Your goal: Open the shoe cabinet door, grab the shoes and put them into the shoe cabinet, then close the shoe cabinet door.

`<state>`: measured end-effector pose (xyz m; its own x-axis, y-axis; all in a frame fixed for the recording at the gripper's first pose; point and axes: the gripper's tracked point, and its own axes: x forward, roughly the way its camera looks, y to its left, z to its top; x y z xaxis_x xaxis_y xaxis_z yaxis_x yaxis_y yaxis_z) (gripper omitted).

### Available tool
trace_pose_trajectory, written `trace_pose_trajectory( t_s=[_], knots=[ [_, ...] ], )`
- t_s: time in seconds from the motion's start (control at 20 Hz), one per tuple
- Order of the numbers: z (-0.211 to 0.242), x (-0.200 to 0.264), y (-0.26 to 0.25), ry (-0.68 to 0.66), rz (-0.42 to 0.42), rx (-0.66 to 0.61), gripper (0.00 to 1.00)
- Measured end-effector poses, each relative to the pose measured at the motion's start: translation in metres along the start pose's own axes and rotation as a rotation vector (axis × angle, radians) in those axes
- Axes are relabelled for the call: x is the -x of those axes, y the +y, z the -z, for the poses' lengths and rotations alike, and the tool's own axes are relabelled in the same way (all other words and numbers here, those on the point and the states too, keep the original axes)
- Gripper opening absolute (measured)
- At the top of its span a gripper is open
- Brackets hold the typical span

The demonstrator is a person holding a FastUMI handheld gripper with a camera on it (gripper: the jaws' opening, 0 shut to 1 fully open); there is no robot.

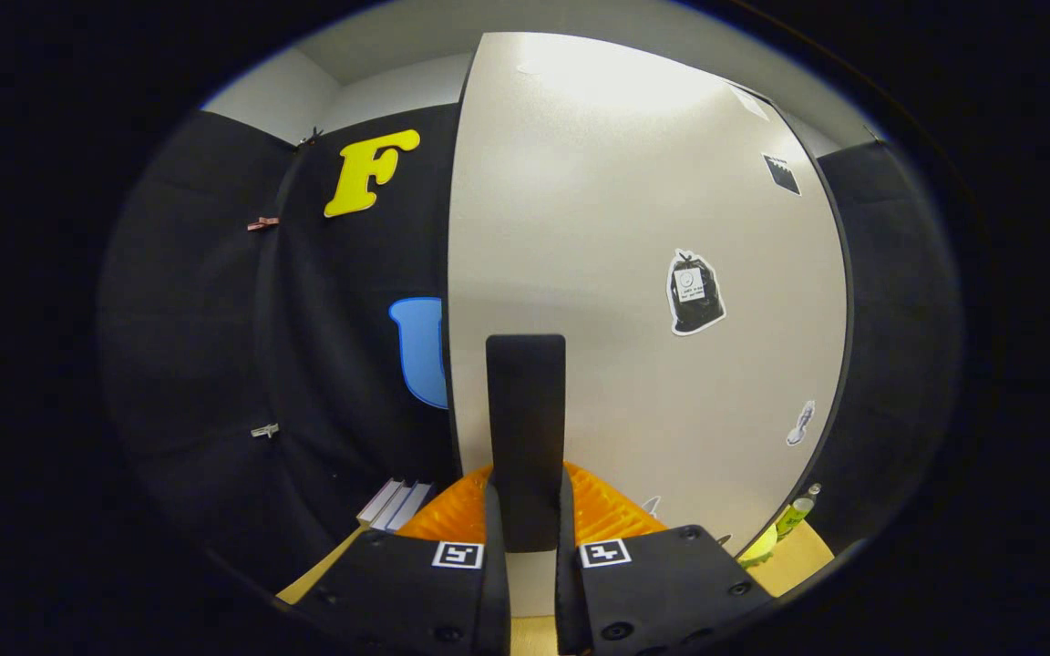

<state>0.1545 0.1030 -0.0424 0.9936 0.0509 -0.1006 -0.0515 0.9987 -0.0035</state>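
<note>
Black cloth walls our booth. We see the pale shoe cabinet door [634, 273] straight ahead, stickers [694, 293] on it. Our fingers [525, 538] are closed on its dark upright handle [526, 428], one on each side. Books [395, 504] lie left on the table [798, 556]; a green bottle [796, 515] stands right.

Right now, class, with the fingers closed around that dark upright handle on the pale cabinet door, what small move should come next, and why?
Probably a gentle pull back along an arc, swinging the cabinet door. The gripper appears shut on the dark handle, both fingers pressing its sides. The door faces the camera and hides the inside, so whether this opens or closes it cannot be told.
</note>
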Motion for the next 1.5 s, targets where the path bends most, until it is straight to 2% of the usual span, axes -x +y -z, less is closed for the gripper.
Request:
trace_pose_trajectory(
  t_s=[0.6, 1.05, 1.25, 1.5],
  knots=[
    [0.005, 0.086, -0.031, 0.019, -0.094, -0.023, 0.23],
    [0.009, 0.129, -0.066, 0.022, -0.186, 0.013, 0.23],
    [0.009, 0.148, -0.087, 0.019, -0.198, 0.022, 0.23],
    [0.009, 0.17, -0.12, 0.014, -0.173, 0.031, 0.22]
  ],
)
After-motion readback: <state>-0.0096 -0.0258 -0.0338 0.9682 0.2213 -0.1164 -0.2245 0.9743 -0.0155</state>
